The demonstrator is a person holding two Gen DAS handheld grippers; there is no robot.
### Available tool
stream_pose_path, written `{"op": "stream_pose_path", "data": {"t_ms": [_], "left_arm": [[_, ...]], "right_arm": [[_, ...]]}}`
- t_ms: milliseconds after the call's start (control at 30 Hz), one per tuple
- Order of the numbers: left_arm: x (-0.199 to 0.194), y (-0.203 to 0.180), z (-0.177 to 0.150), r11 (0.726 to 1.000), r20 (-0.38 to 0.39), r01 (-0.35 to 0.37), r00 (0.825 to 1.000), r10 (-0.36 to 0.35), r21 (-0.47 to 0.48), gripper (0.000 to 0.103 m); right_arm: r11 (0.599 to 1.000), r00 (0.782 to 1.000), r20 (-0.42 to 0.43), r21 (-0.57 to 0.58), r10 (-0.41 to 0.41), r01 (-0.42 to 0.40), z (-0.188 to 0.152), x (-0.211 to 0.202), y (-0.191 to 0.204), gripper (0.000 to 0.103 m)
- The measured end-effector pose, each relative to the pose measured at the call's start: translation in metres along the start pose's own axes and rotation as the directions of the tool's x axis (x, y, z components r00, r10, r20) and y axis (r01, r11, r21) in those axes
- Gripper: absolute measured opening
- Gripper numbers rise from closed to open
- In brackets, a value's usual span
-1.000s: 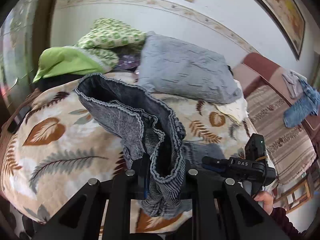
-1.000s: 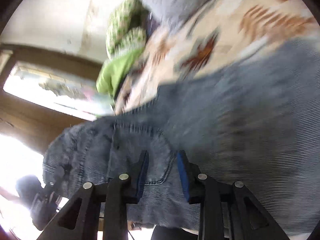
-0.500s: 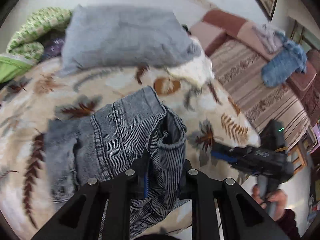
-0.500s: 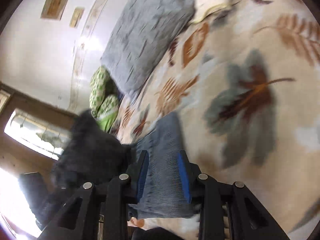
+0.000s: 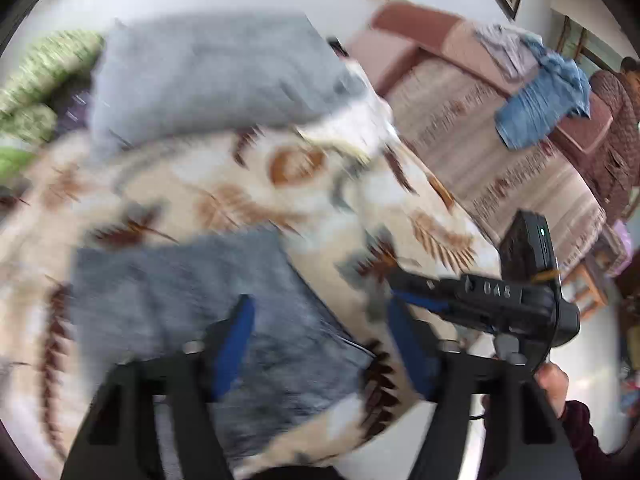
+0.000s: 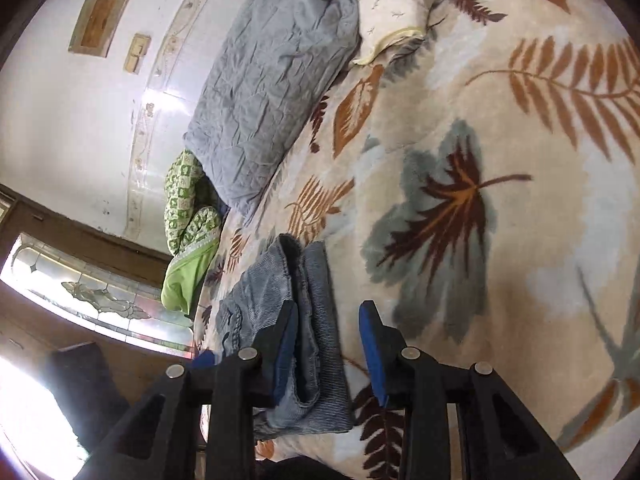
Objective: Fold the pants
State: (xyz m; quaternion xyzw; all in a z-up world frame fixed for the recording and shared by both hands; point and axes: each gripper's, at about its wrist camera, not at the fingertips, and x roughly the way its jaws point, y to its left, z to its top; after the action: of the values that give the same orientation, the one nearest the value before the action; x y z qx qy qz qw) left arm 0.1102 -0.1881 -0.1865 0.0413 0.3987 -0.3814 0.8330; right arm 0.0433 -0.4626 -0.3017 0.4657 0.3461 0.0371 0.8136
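The grey-blue denim pants (image 5: pixel 192 304) lie folded into a stack on the leaf-print blanket (image 5: pixel 300 208). My left gripper (image 5: pixel 320 320) is open just above them, its jaws wide apart, holding nothing; this view is blurred. In the right wrist view the folded pants (image 6: pixel 308 320) lie by the blanket's near edge. My right gripper (image 6: pixel 328 336) is open with the stack's edge between its fingers, not clamped. The right gripper also shows in the left wrist view (image 5: pixel 472 296), to the right of the pants.
A grey pillow (image 6: pixel 276 76) and a cream pillow (image 6: pixel 392 8) lie at the head of the bed. Green patterned bedding (image 6: pixel 188 220) is bunched by the wall. A striped sofa (image 5: pixel 500 152) with blue clothes (image 5: pixel 540 96) stands beyond the bed.
Both grippers were shut on the pants and carried them down onto the blanket. Both have opened and let go; the pants now lie folded flat.
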Motion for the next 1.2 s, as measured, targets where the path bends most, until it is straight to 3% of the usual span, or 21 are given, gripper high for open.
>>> {"op": "stream_pose_path", "data": {"t_ms": [67,133,267,400,500,600,667,733,900,967,1067,1200], "left_arm": [[-0.021,0.015,0.003,0.998,0.036,-0.063,0.997,0.063,0.003,0.073],[-0.032,0.039,0.004,0.983,0.038,-0.186,0.982,0.186,-0.005,0.074],[-0.04,0.086,-0.013,0.922,-0.019,-0.384,0.923,0.384,-0.046,0.074],[-0.029,0.113,-0.039,0.888,-0.111,-0.458,0.885,0.451,-0.037,0.074],[-0.008,0.118,-0.063,0.907,-0.182,-0.421,0.893,0.411,-0.015,0.074],[0.017,0.109,-0.09,0.924,-0.271,-0.38,0.885,0.378,0.047,0.074],[0.021,0.099,-0.102,0.927,-0.251,-0.362,0.892,0.375,0.099,0.074],[0.018,0.098,-0.103,0.93,-0.233,-0.352,0.901,0.367,0.104,0.074],[-0.001,0.113,-0.084,0.946,-0.21,-0.323,0.923,0.323,0.035,0.074],[-0.011,0.118,-0.068,0.941,-0.164,-0.337,0.927,0.337,0.027,0.074],[-0.015,0.129,-0.039,0.929,-0.119,-0.371,0.922,0.368,0.002,0.075],[0.014,0.152,-0.006,0.912,-0.142,-0.409,0.906,0.4,-0.041,0.078]], "right_arm": [[0.999,1.0,-0.008,-0.035,0.005,-0.005,0.0,0.001,0.014,0.035],[0.997,1.0,-0.019,-0.069,0.02,-0.021,0.001,0.005,0.031,0.035],[0.991,0.998,-0.061,-0.129,0.011,-0.019,-0.001,0.026,0.067,0.035],[0.976,0.99,-0.137,-0.219,-0.017,-0.013,-0.023,0.06,0.099,0.037],[0.96,0.971,-0.214,-0.275,-0.109,0.047,-0.046,0.089,0.102,0.037],[0.921,0.931,-0.259,-0.357,-0.256,0.154,-0.069,0.106,0.089,0.038],[0.895,0.931,-0.252,-0.423,-0.266,0.141,-0.081,0.097,0.085,0.038],[0.878,0.916,-0.264,-0.451,-0.301,0.159,-0.088,0.09,0.081,0.038],[0.911,0.894,-0.336,-0.379,-0.298,0.161,-0.084,0.08,0.074,0.038],[0.915,0.898,-0.329,-0.371,-0.291,0.16,-0.075,0.078,0.084,0.038],[0.891,0.921,-0.253,-0.42,-0.296,0.172,-0.058,0.078,0.109,0.038],[0.887,0.946,-0.17,-0.423,-0.276,0.183,-0.032,0.095,0.134,0.038]]}}
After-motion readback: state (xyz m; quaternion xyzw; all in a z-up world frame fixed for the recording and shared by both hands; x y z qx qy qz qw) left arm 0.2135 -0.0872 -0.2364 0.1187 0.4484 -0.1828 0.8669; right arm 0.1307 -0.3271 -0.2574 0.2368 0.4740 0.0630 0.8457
